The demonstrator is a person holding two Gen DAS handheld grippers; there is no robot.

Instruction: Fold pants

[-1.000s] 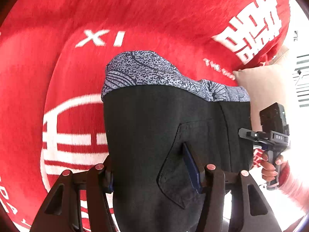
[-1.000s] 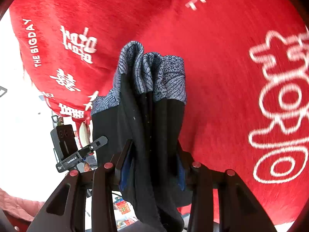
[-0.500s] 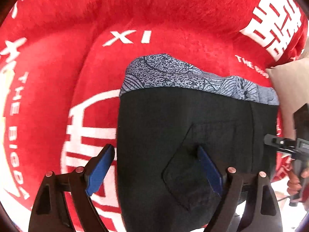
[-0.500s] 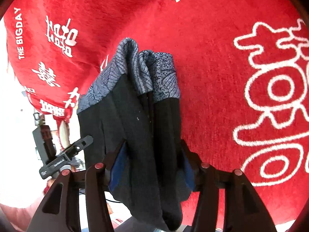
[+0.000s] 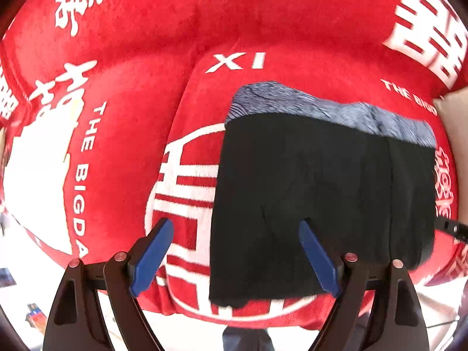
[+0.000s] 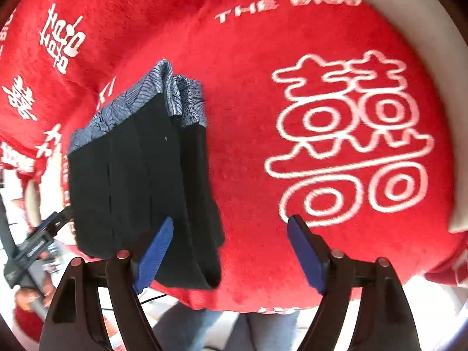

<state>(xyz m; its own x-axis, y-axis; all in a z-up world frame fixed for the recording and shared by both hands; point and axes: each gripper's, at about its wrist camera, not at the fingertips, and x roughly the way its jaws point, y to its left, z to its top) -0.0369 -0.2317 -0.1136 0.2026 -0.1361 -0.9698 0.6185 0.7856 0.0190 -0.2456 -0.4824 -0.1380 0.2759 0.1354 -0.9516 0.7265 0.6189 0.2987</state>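
Observation:
The black pants [image 5: 316, 201] lie folded in a flat rectangle on the red blanket [image 5: 140, 67], with a blue-grey patterned band [image 5: 330, 111] along the far edge. My left gripper [image 5: 237, 256] is open and empty, straddling the fold's near left corner without gripping it. In the right wrist view the folded pants [image 6: 137, 187] lie at the left, layers stacked at the near edge. My right gripper [image 6: 231, 251] is open and empty above the fold's right edge, its left finger [image 6: 155, 248] over the black cloth.
The red blanket [image 6: 336, 44] with white lettering covers the table. Its near edge drops off just in front of both grippers. A beige surface [image 6: 409, 23] shows at the far right. The left gripper's body [image 6: 32, 242] and a hand show at the left.
Both grippers have opened and let go of the pants, which now lie flat on the blanket. Both have pulled back toward the near edge; the right one shifted right.

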